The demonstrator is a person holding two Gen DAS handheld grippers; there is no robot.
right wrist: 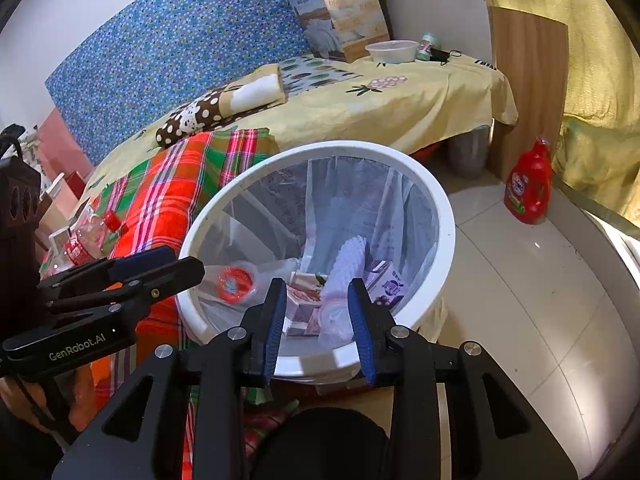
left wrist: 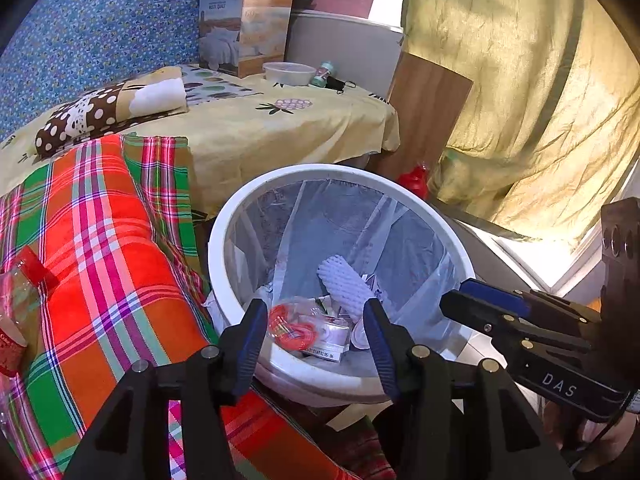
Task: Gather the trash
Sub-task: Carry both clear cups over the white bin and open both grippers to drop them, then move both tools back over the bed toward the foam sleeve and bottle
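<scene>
A white trash bin (left wrist: pixel 224 240) (right wrist: pixel 446 216) lined with a clear bag stands beside the bed. Inside lie a white foam net (left wrist: pixel 348 284) (right wrist: pixel 348 260), an orange-ringed wrapper (left wrist: pixel 292 328) (right wrist: pixel 236 280), small cartons (right wrist: pixel 390 286) and a clear cup. My left gripper (left wrist: pixel 316 332) is open and empty over the bin's near rim; it also shows in the right wrist view (right wrist: pixel 168 268). My right gripper (right wrist: pixel 318 316) is open and empty over the bin; it also shows in the left wrist view (left wrist: pixel 464 296). An empty plastic bottle with a red cap (left wrist: pixel 20 292) (right wrist: pixel 90 236) lies on the plaid blanket.
A red-green plaid blanket (left wrist: pixel 100 240) covers the bed's near part, with a yellow sheet (right wrist: pixel 400 100), a polka-dot pillow (left wrist: pixel 80 116), a quilt box (left wrist: pixel 244 20) and a plastic bowl (right wrist: pixel 392 50) beyond. A red detergent bottle (right wrist: pixel 528 184) stands on the tiled floor by a wooden board.
</scene>
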